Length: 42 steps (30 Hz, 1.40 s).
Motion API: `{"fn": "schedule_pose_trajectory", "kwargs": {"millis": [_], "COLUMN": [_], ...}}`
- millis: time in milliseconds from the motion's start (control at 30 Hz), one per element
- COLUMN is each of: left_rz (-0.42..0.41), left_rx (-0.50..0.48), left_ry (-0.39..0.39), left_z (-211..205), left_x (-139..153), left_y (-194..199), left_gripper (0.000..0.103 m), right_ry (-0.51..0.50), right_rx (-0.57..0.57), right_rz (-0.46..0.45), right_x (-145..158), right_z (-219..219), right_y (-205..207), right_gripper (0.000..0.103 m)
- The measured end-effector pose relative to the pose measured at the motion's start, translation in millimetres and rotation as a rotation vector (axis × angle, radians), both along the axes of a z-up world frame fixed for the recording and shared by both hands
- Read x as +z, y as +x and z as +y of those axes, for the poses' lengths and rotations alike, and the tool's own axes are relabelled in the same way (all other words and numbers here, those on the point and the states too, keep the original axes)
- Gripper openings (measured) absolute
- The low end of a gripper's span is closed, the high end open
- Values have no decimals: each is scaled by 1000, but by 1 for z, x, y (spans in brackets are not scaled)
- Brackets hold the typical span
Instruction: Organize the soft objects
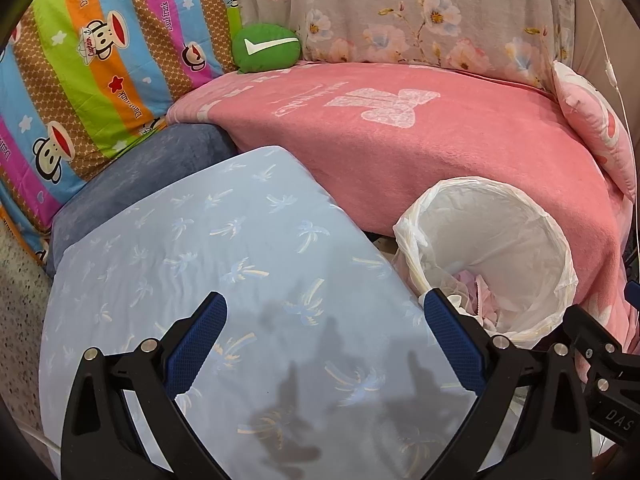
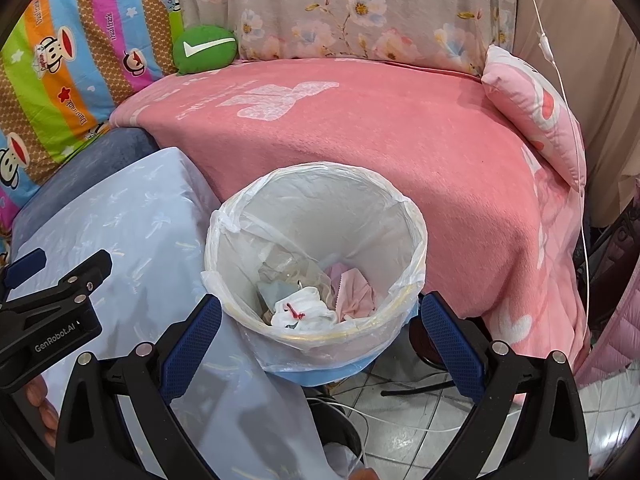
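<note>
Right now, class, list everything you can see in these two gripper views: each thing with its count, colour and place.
Bin: one, white liner over a blue base, in front of the pink blanket; pink and white soft pieces inside.
Pink blanket: one, pink with white print, spread over the seat.
Light blue pillow: one, pale blue with palm print, left of the bin.
Dark blue cushion: one, under the pillow.
Green cushion: one, green with a white tick, back corner.
Striped monkey quilt: one, multicoloured, left.
Floral fabric: one, grey-pink, behind.
Pink pillow: one, right edge.
White cable: one, hanging right.
Left gripper: open, above the light blue pillow.
Right gripper: open, at the bin.
</note>
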<state>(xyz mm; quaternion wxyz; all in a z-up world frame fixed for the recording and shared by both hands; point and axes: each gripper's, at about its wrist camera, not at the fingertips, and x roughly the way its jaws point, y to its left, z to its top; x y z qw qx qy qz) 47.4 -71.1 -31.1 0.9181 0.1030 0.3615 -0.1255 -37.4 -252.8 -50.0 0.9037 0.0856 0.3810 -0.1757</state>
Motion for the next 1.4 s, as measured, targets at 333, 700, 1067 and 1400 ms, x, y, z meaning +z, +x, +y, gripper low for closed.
{"fn": "schedule_pose_trajectory", "kwargs": {"millis": [333, 700, 1067, 1400], "left_rz": [1, -1, 0, -4], "left_rx": [0, -4, -3, -2], "left_ry": [0, 1, -1, 0], "left_z": [0, -1, -1, -1], "left_x": [1, 1, 0, 1], "left_y": [0, -1, -2, -2], "left_gripper": [95, 95, 95, 95], "right_ry": [0, 2, 2, 3], "right_rx": [-2, -5, -6, -8], "right_rz": [-1, -3, -3, -5], "right_x": [0, 1, 1, 2], "right_z": [0, 0, -1, -2], "right_y": [0, -2, -2, -3], "right_gripper": [98, 98, 98, 98]}}
